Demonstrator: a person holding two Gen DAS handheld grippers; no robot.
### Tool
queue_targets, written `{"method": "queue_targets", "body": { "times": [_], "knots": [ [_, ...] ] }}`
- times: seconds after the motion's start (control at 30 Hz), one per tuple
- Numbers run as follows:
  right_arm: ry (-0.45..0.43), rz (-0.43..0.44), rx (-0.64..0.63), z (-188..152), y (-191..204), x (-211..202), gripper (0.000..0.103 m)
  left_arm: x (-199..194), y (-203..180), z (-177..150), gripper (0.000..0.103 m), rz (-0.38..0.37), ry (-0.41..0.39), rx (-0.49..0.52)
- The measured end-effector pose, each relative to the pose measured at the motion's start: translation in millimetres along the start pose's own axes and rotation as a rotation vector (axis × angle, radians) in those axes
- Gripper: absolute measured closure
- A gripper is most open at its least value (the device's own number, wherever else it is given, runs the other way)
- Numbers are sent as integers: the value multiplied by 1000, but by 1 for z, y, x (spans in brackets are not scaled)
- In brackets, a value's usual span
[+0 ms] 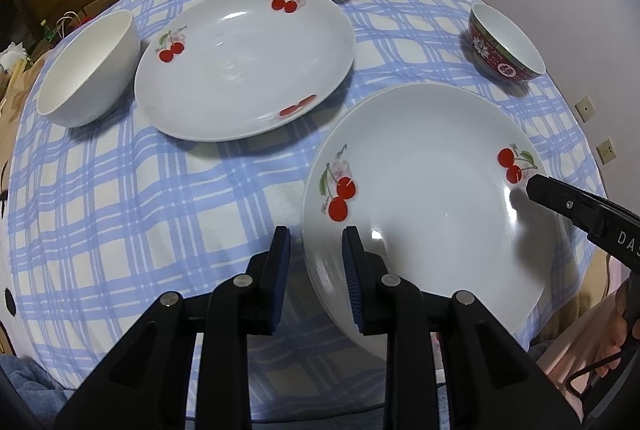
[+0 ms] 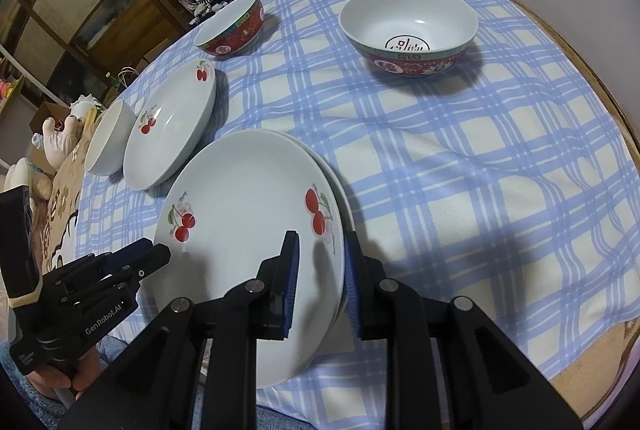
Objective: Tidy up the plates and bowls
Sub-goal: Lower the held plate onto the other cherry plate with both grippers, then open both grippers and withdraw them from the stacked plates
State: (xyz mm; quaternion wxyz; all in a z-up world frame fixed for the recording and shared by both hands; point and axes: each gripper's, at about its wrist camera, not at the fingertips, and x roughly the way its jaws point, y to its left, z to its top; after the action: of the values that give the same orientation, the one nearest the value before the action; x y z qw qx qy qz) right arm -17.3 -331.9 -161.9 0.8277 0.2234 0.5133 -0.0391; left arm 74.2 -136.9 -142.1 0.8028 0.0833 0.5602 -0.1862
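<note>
while both black grippers, left [image 1: 316,250] and right [image 2: 322,254], clamp opposite rims of the near white cherry-print plate [image 2: 248,230], seemingly atop another, stacking looks underway; next, release, then fetch the farther cherry plate [image 1: 244,62].

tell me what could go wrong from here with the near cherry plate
1. The left claw and right claw each straddle only the rim of the near cherry plate. The glossy rim might slip from the pads if the plate is lifted.
2. A second plate rim shows just beneath it, so that plate could be dragged or clinked.
</note>
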Motion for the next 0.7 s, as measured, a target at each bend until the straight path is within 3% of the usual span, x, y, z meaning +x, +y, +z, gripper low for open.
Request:
{"method": "queue_targets", "body": {
  "times": [0.6,0.63,0.7],
  "knots": [
    [-53,2,-3,0,0,-12,77,-21,10,-1,77,-8,-51,-38],
    [-59,0,-3,-1,0,-14,72,-23,11,-1,77,-13,-48,-40],
    [-81,-16,-5,-1,1,-19,52,-26,12,-2,76,-30,-42,-40]
  ]
}}
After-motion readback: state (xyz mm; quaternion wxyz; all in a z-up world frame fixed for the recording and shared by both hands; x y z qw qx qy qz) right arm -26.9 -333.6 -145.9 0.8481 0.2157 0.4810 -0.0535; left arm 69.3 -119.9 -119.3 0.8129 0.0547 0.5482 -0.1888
